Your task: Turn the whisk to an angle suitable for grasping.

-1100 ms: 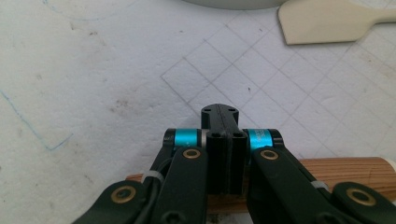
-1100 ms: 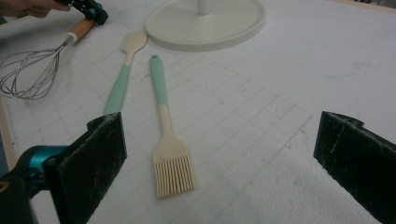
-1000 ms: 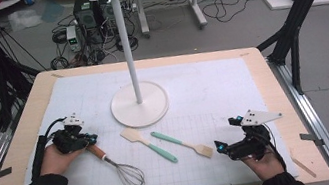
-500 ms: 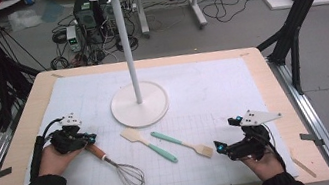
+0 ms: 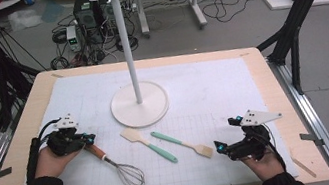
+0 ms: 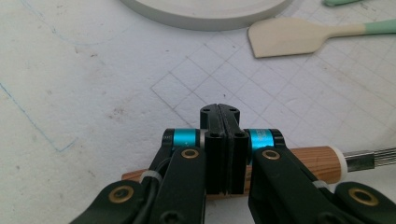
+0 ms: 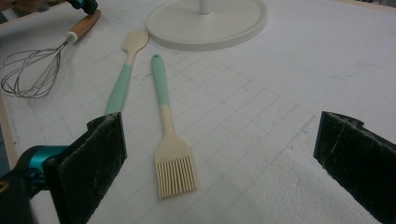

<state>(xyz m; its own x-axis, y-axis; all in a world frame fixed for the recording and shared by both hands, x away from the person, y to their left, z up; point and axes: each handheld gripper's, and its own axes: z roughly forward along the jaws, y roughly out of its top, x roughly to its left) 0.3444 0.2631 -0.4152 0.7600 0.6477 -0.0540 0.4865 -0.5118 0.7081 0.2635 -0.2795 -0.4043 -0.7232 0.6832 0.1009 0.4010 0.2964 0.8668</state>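
Observation:
A whisk [image 5: 129, 174] with a wooden handle [image 6: 317, 161] lies at the front left of the white mat. My left gripper [image 5: 86, 138] is low over the end of that handle. Its jaws are shut pad to pad [image 6: 219, 112] with nothing between them, and the handle runs crosswise beneath them. A spatula [image 5: 148, 143] and a pastry brush [image 5: 184, 145], both with mint handles, lie side by side mid-table. My right gripper [image 5: 228, 134] rests at the front right, open wide [image 7: 223, 126] and facing the brush bristles [image 7: 173, 154], apart from them.
A white hook stand [image 5: 139, 104] with a round base and a tall pole rises behind the utensils at the mat's centre. The wooden table edge [image 5: 293, 116] frames the mat. Cables, boxes and black frame legs lie on the floor beyond.

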